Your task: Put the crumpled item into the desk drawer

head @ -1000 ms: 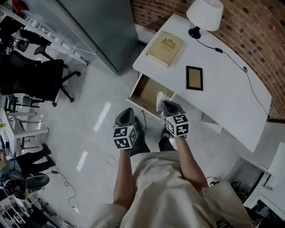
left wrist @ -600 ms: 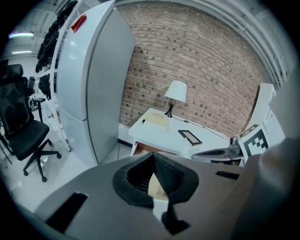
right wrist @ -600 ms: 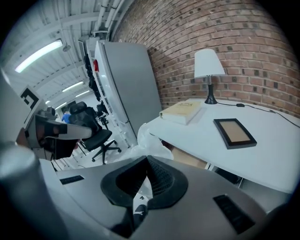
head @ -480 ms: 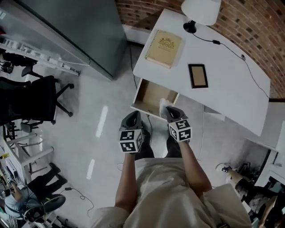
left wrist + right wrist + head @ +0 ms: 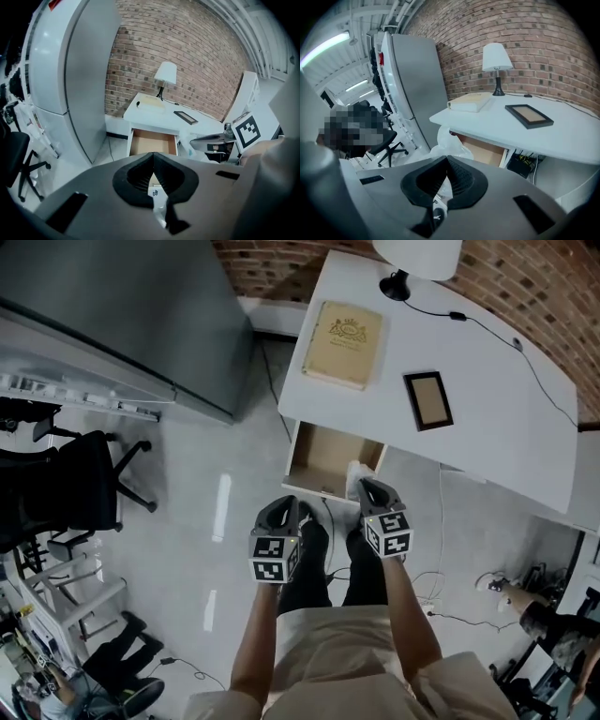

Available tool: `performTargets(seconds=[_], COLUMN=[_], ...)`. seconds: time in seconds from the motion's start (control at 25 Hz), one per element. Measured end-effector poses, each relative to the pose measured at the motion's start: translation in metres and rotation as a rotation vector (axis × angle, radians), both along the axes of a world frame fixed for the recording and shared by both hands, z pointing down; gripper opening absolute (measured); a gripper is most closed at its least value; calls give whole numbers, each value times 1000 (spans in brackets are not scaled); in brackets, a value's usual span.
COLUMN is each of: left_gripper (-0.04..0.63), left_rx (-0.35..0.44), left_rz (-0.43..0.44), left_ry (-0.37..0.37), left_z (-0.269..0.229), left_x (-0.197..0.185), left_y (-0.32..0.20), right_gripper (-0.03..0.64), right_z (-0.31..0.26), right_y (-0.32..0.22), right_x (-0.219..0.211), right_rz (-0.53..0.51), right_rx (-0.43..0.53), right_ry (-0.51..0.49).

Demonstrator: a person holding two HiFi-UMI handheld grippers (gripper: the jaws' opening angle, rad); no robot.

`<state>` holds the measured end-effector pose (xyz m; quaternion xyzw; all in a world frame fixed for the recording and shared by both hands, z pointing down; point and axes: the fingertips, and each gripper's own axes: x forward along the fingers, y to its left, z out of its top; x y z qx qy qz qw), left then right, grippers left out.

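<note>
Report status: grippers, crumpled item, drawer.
Left gripper shut, empty. Right gripper shut on crumpled plastic, at front edge of open drawer, not in yet. Drawer empty, nothing blocking.

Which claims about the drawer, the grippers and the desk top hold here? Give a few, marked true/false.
1. The desk drawer is open. True.
2. The right gripper is shut on the crumpled plastic. True.
3. The crumpled plastic lies on the drawer floor. False: it is clamped in the right gripper's jaws.
4. The left gripper is open. False: its jaws are together, with nothing between them.
5. The book lies in the drawer. False: it lies on the desk top.
</note>
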<state>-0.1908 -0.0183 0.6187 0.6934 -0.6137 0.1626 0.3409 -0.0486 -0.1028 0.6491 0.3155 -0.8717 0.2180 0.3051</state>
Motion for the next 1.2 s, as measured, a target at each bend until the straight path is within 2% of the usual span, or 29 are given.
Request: performTargets(seconds=[0.16,0.52,0.84,1.2], left_gripper=[15,15,15,15], left_rx=[-15,-27,-37,-56], left_rz=[9,54,103,98], left_ry=[1,34,41,59], left_z=[20,79,110,133], left_x=[1,27,31,23], left_y=[-3,-20,-23,-7], right_gripper=[26,26,26,26], right_z=[29,77,116,162], right_y=[4,7,6,-2], right_x=[4,17,12,-5], right_rz=[32,27,-40,-140], right_rx=[-33,-52,-46,-32], right_ry=[-3,36,87,171])
